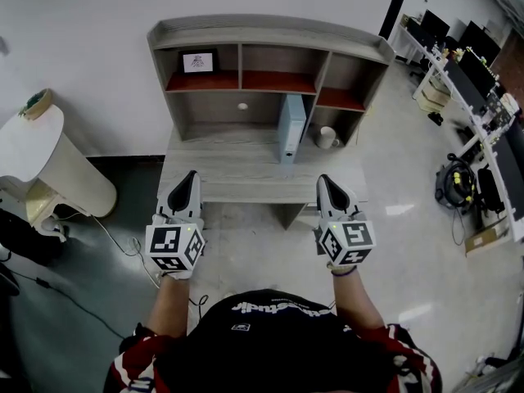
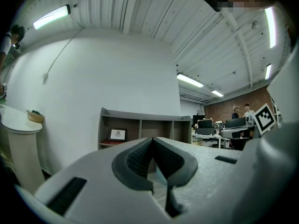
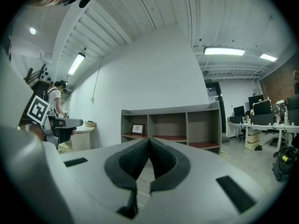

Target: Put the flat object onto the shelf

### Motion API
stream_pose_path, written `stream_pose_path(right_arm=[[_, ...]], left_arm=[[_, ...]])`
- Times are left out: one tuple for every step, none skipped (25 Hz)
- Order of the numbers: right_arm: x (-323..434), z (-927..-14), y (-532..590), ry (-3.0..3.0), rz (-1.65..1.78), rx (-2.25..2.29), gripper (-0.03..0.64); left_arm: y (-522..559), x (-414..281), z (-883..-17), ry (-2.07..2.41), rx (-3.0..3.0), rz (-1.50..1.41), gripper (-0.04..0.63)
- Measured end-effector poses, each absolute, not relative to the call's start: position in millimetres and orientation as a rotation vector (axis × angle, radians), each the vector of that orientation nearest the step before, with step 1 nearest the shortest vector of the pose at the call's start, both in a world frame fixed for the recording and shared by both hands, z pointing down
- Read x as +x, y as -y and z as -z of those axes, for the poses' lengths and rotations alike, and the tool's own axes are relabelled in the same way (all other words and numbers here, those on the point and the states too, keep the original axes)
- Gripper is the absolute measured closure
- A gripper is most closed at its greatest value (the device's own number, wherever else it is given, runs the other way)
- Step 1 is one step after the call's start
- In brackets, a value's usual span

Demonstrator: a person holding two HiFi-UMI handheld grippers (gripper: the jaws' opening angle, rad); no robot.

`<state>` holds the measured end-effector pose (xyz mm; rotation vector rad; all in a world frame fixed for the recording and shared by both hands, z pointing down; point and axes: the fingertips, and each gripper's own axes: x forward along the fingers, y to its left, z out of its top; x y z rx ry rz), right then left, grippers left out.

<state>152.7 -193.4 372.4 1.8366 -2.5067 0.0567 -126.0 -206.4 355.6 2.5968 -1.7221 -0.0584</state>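
Note:
A light blue flat folder (image 1: 291,127) stands upright on the grey wooden desk (image 1: 237,178), leaning at the shelf unit's middle divider. The shelf unit (image 1: 270,33) rises behind the desk, its upper compartments floored in red-brown. My left gripper (image 1: 189,175) hovers at the desk's front left edge, jaws shut and empty. Over the front right edge my right gripper (image 1: 325,178) is likewise shut on nothing. In the left gripper view the left gripper (image 2: 152,139) points level at the shelf (image 2: 140,120); the right gripper (image 3: 149,139) does the same in its own view toward the shelf (image 3: 170,113).
A small framed picture (image 1: 197,61) sits in the top left compartment, and a white mug (image 1: 327,137) in the lower right one. A white round table (image 1: 33,142) stands left of the desk. Office desks with monitors (image 1: 467,64) and floor cables (image 1: 456,185) lie to the right.

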Motion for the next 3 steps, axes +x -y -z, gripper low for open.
stream_pose_path(right_arm=[[152.5, -372.1, 193.8, 2.507, -0.056, 1.835, 0.614], [152.3, -371.7, 194.2, 2.508, -0.056, 1.834, 0.614], [152.1, -371.3, 194.7, 2.508, -0.057, 1.832, 0.614]], left_arm=[[206.7, -126.6, -355.2, 1.724, 2.595, 0.057, 0.589], [207.0, -127.0, -354.7, 1.726, 2.594, 0.057, 0.589], [207.3, -127.4, -354.2, 1.728, 2.593, 0.056, 0.589]])
